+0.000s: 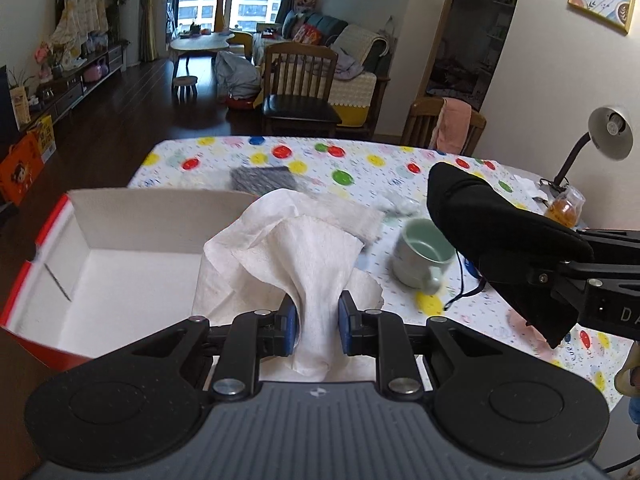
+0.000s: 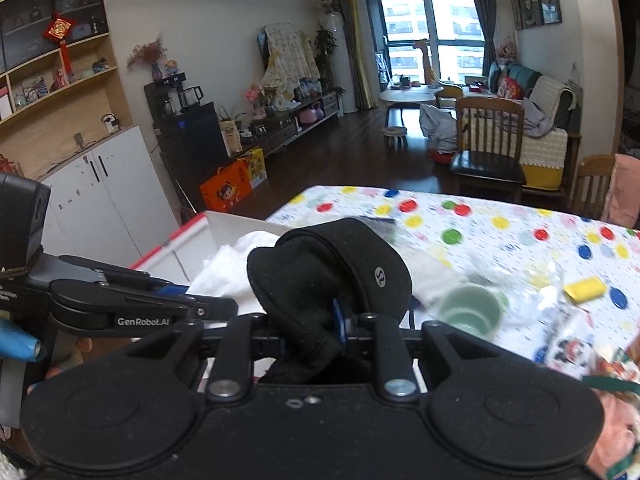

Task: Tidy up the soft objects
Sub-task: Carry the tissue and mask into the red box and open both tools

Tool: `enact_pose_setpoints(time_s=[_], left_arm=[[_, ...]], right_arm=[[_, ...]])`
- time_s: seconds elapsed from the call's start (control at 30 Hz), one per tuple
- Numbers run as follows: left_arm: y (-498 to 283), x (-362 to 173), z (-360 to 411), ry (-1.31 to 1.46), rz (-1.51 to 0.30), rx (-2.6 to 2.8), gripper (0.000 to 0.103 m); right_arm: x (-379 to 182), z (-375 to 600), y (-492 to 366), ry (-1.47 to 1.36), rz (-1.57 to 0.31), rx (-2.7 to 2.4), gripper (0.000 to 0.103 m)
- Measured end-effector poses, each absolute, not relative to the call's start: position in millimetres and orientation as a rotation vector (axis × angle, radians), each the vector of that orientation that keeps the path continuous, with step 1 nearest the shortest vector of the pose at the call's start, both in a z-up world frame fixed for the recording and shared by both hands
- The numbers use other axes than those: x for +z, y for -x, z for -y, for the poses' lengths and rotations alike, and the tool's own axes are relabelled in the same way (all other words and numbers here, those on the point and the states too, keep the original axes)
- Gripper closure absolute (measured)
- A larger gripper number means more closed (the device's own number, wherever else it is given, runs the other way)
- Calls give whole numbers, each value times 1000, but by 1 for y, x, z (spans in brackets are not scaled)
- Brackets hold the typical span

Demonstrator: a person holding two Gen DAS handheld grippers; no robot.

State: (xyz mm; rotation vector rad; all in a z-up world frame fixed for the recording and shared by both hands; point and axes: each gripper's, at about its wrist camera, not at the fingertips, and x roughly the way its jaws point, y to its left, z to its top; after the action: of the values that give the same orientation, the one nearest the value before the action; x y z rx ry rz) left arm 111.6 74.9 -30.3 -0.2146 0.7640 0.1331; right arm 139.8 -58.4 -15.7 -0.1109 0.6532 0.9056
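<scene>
The left gripper (image 1: 317, 330) has its jaws pinched on a white cloth (image 1: 296, 248), which bunches into a narrow neck between the blue pads (image 1: 290, 330) and fans out above them, in front of the red-and-white box (image 1: 120, 216) that stands open at the near left of the worktop (image 1: 360, 160). The cloth looks thin, light and limp; it will drape and trail, so a pinch on a gathered fold, as here, should hold it better than a grip on a loose corner.

The right gripper (image 2: 310, 326) has its jaws closed on a black fabric pouch (image 2: 332, 272), held to the right of the box and above a pale green mug (image 1: 424, 256). The pouch looks soft but thicker, with a seamed rim that keeps some shape; its folded lower edge, where the pads bite, gives a firm hold. Neither piece looks fragile or slippery.

Readable writing: "GenRobot.AI" on the left gripper's side in the right wrist view, and a small round white logo (image 2: 379, 275) on the pouch. Letters "DA" show on the right gripper's body in the left wrist view.
</scene>
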Motion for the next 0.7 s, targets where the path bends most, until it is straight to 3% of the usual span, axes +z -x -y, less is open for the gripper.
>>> enact_pose_setpoints(time_s=[0.7], left_arm=[[-100,-34,-239,179,-779,245,82]], right_arm=[[-24,-101,-122,172,-628,1019,82]])
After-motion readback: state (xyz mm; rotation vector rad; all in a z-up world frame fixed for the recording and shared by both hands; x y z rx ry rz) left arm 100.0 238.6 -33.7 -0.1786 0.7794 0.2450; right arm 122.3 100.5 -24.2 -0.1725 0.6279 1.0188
